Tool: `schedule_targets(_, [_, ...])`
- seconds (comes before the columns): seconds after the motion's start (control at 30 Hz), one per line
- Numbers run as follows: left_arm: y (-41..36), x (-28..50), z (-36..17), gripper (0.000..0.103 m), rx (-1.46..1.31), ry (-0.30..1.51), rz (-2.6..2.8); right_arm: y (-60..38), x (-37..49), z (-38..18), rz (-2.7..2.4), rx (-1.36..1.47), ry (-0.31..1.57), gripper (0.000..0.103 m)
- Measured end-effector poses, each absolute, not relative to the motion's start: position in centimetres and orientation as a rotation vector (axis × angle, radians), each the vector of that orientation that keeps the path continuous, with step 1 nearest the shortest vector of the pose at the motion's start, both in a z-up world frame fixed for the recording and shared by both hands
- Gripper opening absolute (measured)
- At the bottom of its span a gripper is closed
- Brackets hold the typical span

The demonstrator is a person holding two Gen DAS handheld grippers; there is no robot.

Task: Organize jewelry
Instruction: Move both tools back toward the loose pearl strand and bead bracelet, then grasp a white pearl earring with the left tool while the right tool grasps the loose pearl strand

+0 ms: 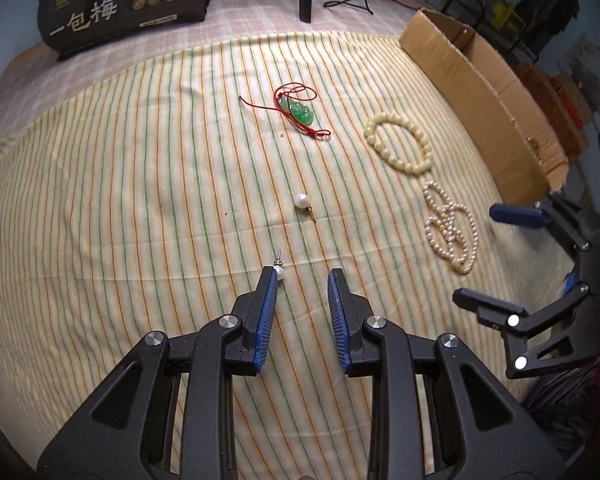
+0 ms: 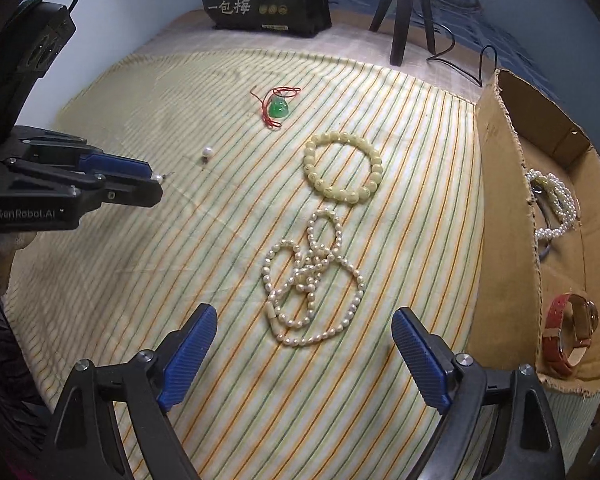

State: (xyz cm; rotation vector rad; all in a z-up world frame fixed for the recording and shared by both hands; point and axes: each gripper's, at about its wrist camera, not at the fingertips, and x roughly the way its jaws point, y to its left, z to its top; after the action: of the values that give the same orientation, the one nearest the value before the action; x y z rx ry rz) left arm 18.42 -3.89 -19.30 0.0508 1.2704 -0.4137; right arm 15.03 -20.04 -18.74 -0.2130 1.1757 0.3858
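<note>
Jewelry spread on striped cloth, box at the right

Pearl necklace [image 2: 312, 280] lies coiled on the striped cloth [image 2: 228, 360], directly ahead of the right hand-held gripper [image 2: 304, 344], whose jaws stand wide and released with nothing between them. Just beyond lies a bead bracelet [image 2: 342, 168], farther off a green pendant [image 2: 280, 108] on red cord. A pearl earring [image 1: 301, 201] lies mid-cloth; a second earring [image 1: 278, 270] touches the tip of the left hand-held gripper [image 1: 302, 278], whose jaws are narrowly apart and grasp nothing. The cardboard box [image 2: 500, 220] holds a pearl bracelet [image 2: 556, 200] and a red watch [image 2: 568, 332].
</note>
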Motion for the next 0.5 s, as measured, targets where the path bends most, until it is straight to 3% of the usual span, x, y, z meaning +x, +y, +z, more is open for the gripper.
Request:
schedule_targets(0.47, [-4.1,19.3,-20.7,0.025,0.100,1.283,-0.399,-19.6,16.4,-19.9,0.359,-0.230,1.199,0.089])
schedule_targets(0.5, [-4.1,19.4,-20.8,0.020,0.103,1.283,-0.399,-19.6,16.5,-20.0,0.357,-0.231,1.200,0.089])
